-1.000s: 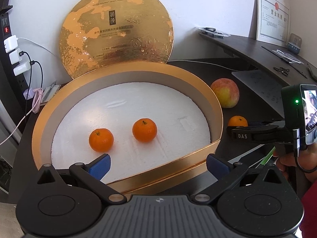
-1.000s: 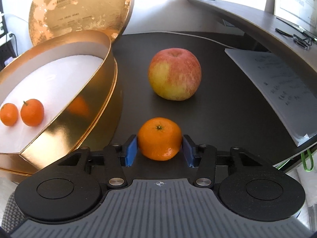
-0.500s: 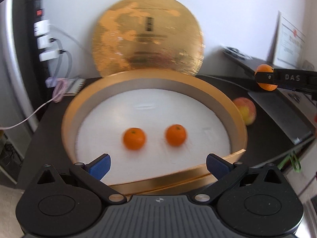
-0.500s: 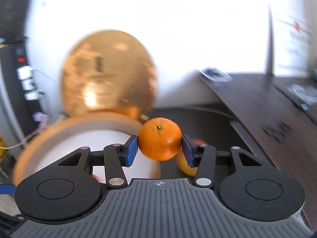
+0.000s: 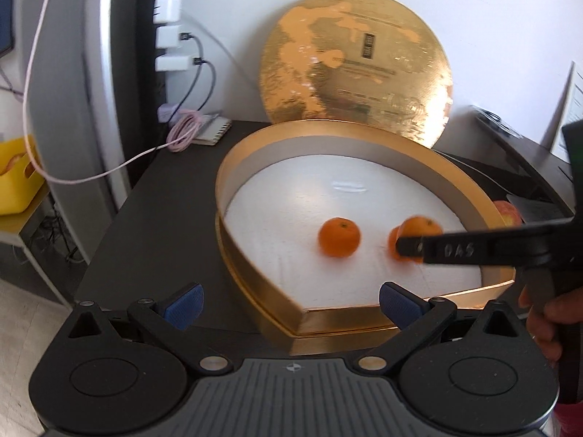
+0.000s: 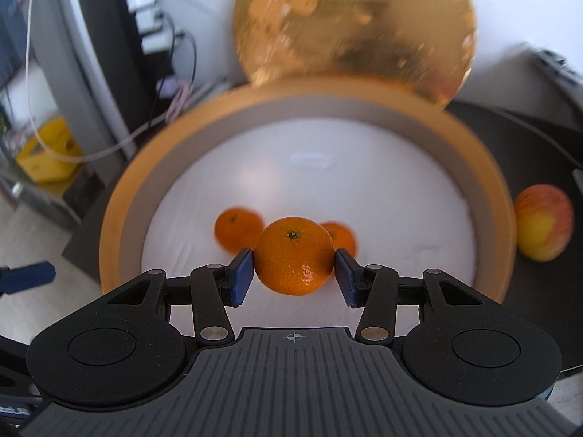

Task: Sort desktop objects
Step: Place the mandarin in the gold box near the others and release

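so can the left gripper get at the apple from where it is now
Probably not directly. The left gripper is open and empty, but the gold box sits between it and the apple, and the right gripper, holding a mandarin, crosses that side.

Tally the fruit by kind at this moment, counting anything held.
Tangerines: 3 — one held in the right gripper, two lying in the gold box.
Apples: 1, on the desk beside the box.
Total: 4 fruits.
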Demonstrator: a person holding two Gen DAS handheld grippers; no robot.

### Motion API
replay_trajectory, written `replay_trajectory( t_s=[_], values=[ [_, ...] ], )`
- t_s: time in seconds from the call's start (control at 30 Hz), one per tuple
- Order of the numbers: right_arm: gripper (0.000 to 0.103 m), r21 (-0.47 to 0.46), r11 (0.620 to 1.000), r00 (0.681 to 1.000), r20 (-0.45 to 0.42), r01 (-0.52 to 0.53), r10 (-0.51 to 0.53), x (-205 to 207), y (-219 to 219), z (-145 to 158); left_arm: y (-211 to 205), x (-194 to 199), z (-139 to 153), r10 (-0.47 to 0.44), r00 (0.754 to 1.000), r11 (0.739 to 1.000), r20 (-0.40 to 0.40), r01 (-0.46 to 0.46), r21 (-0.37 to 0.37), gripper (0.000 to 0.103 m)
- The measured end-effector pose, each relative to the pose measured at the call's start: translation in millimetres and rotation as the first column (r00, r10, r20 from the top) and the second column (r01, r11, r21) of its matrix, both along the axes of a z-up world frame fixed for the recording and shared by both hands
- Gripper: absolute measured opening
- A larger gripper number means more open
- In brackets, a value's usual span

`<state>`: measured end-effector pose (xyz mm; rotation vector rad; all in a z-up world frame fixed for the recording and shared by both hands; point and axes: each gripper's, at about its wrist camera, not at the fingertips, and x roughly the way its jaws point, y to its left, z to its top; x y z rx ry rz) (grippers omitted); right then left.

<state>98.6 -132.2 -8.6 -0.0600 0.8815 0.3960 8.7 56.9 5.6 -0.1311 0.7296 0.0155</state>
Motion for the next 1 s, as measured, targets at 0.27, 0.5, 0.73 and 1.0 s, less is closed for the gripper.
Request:
replay_trajectory(
  t_s=[0.27,0.5,0.73,1.0],
  values=[
    [0.05,-0.037,0.999,0.995,-0.1,-0.032,0.028,17,19,-29,10,-2,-4,0.031,0.999,0.999,-0.017,-0.031,-0.008,0.102],
    [0.059,-0.099,0.993,0.994,-0.087,-0.07,0.062,16,29,-34,10,-3,-4,0.03,0.999,1.0,-0.017,-0.03,-0.001,0.102],
    [0.07,-0.061,0.998,0.999,0.031,-0.026,0.028,-7,10,2,0,-3,-1,0.003,1.0,1.0,-0.008,-0.003,0.016,0.102],
    [0.076,0.053,0.994,0.97,0.218,0.098,-0.107,-54,-47,39,-31,-2,5,-0.096,0.995,0.995,0.023,0.094,0.045,0.102]
  ],
)
